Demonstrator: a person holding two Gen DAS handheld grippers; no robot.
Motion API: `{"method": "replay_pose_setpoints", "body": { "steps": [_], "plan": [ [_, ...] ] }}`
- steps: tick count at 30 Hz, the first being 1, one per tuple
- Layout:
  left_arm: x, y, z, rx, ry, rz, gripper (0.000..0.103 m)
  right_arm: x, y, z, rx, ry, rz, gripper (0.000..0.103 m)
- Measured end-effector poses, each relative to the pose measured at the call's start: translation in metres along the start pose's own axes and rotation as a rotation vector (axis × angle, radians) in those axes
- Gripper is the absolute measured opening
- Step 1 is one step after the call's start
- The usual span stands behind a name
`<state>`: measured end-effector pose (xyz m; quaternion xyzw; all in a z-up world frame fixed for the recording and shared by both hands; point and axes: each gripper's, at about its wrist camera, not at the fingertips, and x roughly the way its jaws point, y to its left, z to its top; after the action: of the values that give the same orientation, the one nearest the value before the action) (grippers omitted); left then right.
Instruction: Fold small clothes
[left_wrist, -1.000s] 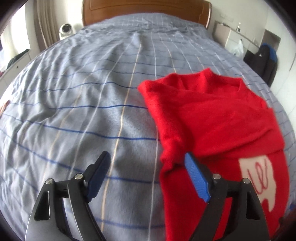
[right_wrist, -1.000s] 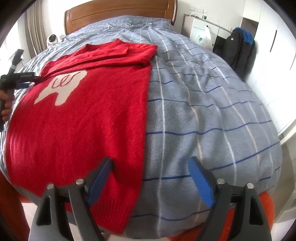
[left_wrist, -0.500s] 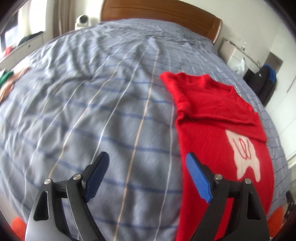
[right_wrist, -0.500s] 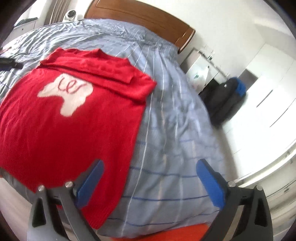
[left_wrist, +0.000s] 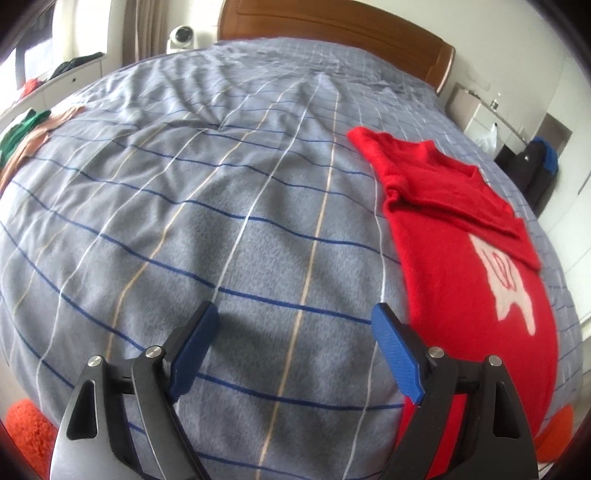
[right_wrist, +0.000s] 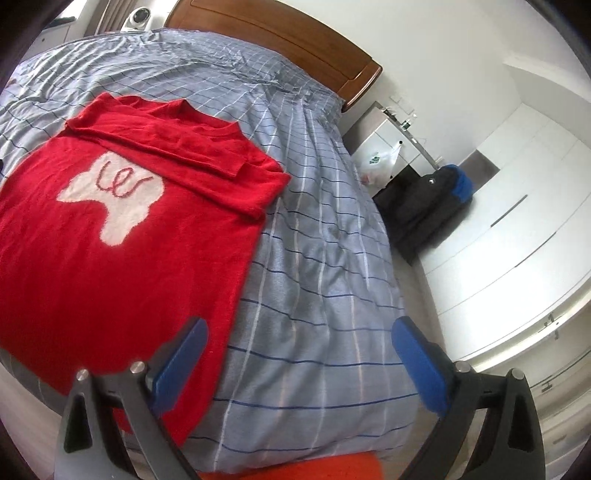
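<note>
- red sweater (right_wrist: 122, 236) flat on bed (right_wrist: 317, 280), near its foot edge, sleeves folded across chest
- left gripper (left_wrist: 295, 332) fingers spread, empty, over bed
- right gripper (right_wrist: 299, 347) fingers spread, empty

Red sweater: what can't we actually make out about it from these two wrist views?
- Left wrist view: the bottom hem of the red sweater is hidden behind the left gripper finger.
- Right wrist view: the sweater's left side is cut off by the frame edge; its lower corner sits behind the right gripper finger.
- Both views: the sleeves are folded across the chest, so their cuffs cannot be told apart.
</note>
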<state>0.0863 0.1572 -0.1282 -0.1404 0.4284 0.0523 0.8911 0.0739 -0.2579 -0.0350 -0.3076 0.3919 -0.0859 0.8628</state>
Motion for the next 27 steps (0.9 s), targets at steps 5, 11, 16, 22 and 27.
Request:
{"method": "replay_pose_setpoints", "body": {
  "steps": [5,11,16,22,27],
  "plan": [
    [-0.002,-0.001,-0.002,0.001,-0.004,-0.004,0.086,0.002,-0.013,0.000,0.010,0.016,-0.035,0.099],
    [-0.005,0.001,-0.003,-0.007,-0.007,-0.009,0.086,0.003,-0.031,-0.003,0.031,0.026,-0.079,0.099],
    [-0.005,0.001,-0.004,-0.005,-0.007,-0.009,0.086,0.004,-0.044,-0.007,0.050,0.035,-0.102,0.099],
    [-0.010,0.001,-0.006,0.005,0.009,-0.006,0.086,0.006,-0.050,-0.009,0.061,0.041,-0.111,0.099],
    [-0.040,-0.003,-0.026,0.041,0.068,-0.117,0.089,0.013,-0.067,-0.021,0.184,0.028,0.094,0.099]
  ]
}}
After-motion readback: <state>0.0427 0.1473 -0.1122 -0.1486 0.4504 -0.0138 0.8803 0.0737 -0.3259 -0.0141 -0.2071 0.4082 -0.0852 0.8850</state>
